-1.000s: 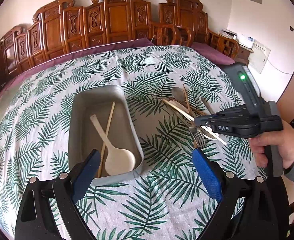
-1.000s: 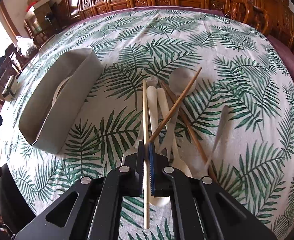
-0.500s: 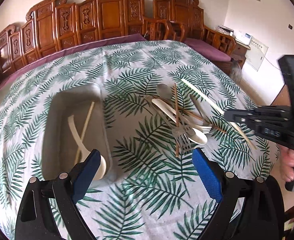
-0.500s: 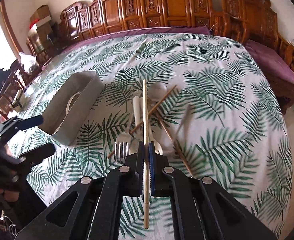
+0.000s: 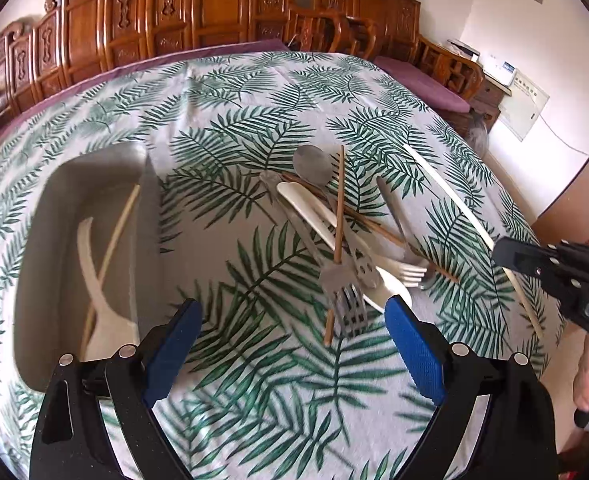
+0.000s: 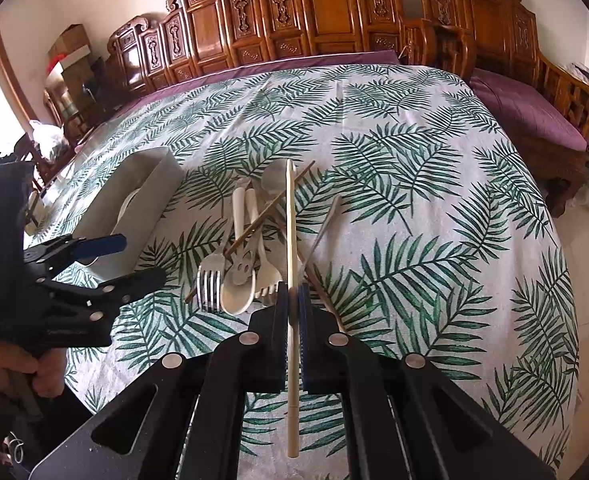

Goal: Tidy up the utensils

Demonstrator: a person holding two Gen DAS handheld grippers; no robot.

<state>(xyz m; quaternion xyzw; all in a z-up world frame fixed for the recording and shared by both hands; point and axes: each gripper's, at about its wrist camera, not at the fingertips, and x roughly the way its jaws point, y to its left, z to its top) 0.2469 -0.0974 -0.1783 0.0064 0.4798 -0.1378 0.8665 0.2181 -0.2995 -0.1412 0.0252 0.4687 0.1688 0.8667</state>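
Here, right gripper (image 6: 292, 312) clamped on pale chopstick (image 6: 291, 232), left gripper (image 5: 290, 344) gaping above fork (image 5: 344, 300).

My left wrist camera looks steeply down past its fingers (image 5: 410, 344) at the bench (image 5: 254, 92), close in. My right wrist camera sits a little higher, probably, facing the carved chairs (image 6: 334, 12). Both views share the utensil pile (image 5: 334, 232) (image 6: 250, 248) and grey tray (image 5: 34, 280) (image 6: 150, 196).
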